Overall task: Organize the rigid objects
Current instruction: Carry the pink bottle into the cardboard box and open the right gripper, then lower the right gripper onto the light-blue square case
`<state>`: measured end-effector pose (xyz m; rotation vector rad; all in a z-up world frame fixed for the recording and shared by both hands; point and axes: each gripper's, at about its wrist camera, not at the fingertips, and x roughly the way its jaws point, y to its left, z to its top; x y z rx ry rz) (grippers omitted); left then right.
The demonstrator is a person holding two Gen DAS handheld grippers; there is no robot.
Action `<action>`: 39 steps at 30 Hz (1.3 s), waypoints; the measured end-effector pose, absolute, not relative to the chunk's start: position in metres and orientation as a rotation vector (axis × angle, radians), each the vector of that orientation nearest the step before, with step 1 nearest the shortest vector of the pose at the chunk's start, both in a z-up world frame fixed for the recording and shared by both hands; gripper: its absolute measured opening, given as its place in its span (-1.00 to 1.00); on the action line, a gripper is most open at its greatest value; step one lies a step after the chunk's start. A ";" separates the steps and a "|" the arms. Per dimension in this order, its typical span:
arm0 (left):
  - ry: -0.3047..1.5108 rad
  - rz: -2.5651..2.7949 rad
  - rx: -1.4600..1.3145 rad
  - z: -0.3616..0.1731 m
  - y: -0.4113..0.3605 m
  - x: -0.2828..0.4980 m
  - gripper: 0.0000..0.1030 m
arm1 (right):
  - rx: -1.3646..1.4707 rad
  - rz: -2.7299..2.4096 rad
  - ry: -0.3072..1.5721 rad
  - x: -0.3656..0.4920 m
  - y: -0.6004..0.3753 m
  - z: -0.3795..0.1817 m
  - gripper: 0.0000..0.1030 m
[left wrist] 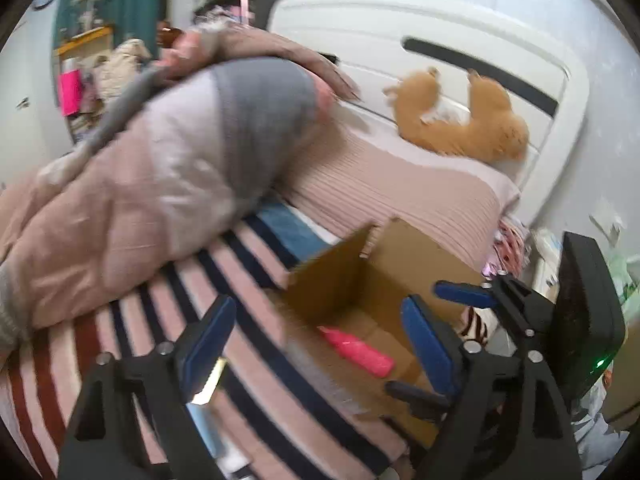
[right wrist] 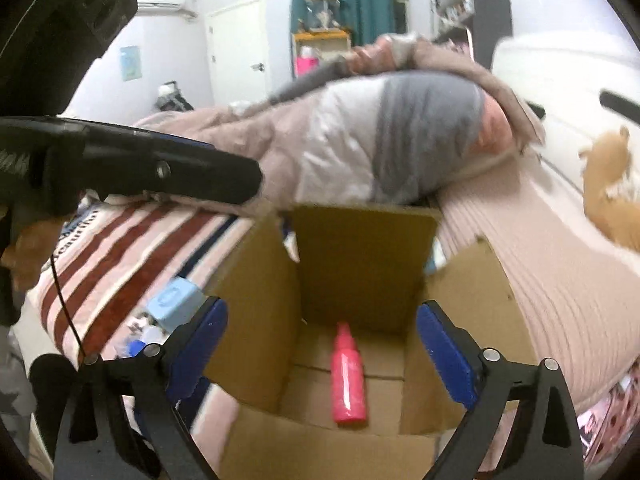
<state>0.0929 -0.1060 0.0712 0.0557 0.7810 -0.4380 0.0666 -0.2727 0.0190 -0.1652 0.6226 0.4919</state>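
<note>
An open cardboard box stands on the bed, and a pink bottle lies on its floor. My right gripper is open and empty, hovering just above the box opening over the bottle. In the left wrist view the same box and pink bottle show at lower right. My left gripper is open and empty, above the striped bedding at the box's left wall. The right gripper shows there over the box. A light blue block lies on the bedding left of the box.
A striped blanket covers the bed. A bulky pink and grey quilt is heaped behind the box. An orange plush toy lies against the white headboard. Small items lie by the bed's left edge.
</note>
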 end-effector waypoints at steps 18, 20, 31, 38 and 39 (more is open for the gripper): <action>0.704 -0.071 -0.057 -0.004 0.129 0.033 0.72 | -0.180 0.782 0.810 0.056 -0.068 -0.009 0.98; 0.710 -0.072 -0.074 -0.020 0.137 0.035 0.72 | -0.198 0.766 0.894 0.064 -0.052 -0.038 0.81; 0.695 -0.052 -0.179 -0.060 0.182 0.038 0.72 | -0.295 0.724 1.006 0.103 0.007 -0.098 0.66; 0.722 -0.019 -0.228 -0.072 0.198 0.042 0.72 | -0.332 0.595 0.985 0.127 0.019 -0.101 0.63; 0.723 -0.022 -0.229 -0.072 0.198 0.042 0.72 | -0.322 0.572 0.988 0.126 0.013 -0.100 0.64</action>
